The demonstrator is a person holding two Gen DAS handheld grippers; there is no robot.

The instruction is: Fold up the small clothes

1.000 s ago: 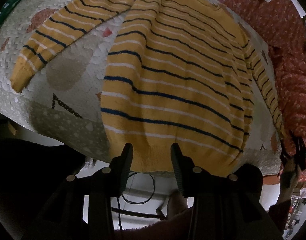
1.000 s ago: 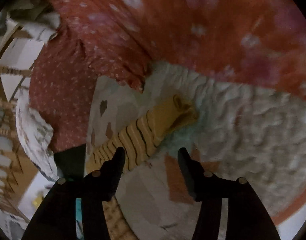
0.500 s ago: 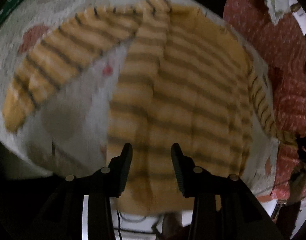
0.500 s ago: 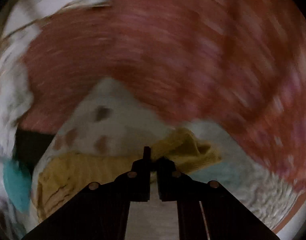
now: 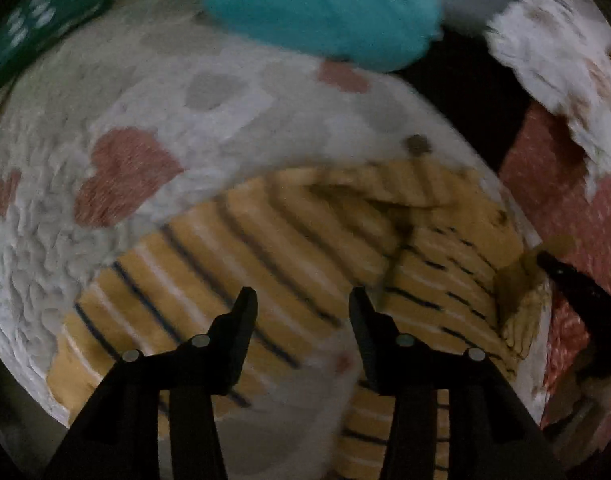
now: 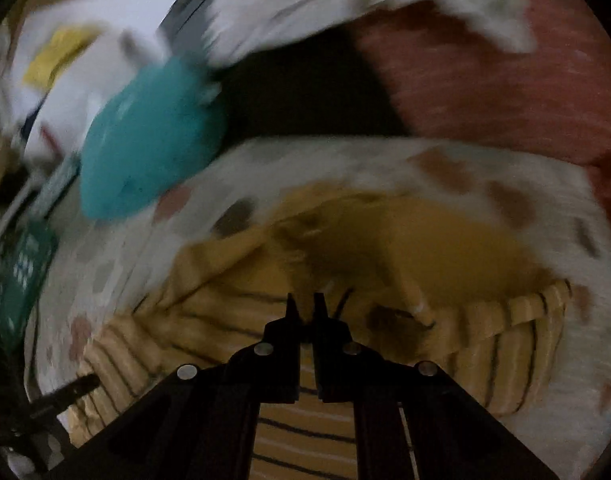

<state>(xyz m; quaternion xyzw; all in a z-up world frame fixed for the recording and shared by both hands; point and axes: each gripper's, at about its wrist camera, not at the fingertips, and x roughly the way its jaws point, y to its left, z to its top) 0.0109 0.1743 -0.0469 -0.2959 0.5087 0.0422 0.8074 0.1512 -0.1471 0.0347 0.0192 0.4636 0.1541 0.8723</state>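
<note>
Yellow striped sweater (image 5: 289,264) lies under left gripper (image 5: 303,304), fingers opening, nothing between. Right gripper (image 6: 304,306) fingers closed; whether pinching the sweater, can't tell.

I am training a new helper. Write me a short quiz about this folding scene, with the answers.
1. True or false: the yellow knitted sweater with dark and white stripes lies on a plain black sheet.
2. The fluffy cushion beyond the sweater is: A red, B teal, C purple.
3. Fill in: the jaws of the right tool are ____.

Key: 1 false, it lies on a white textured blanket with pink hearts; 2 B; 3 shut.
</note>
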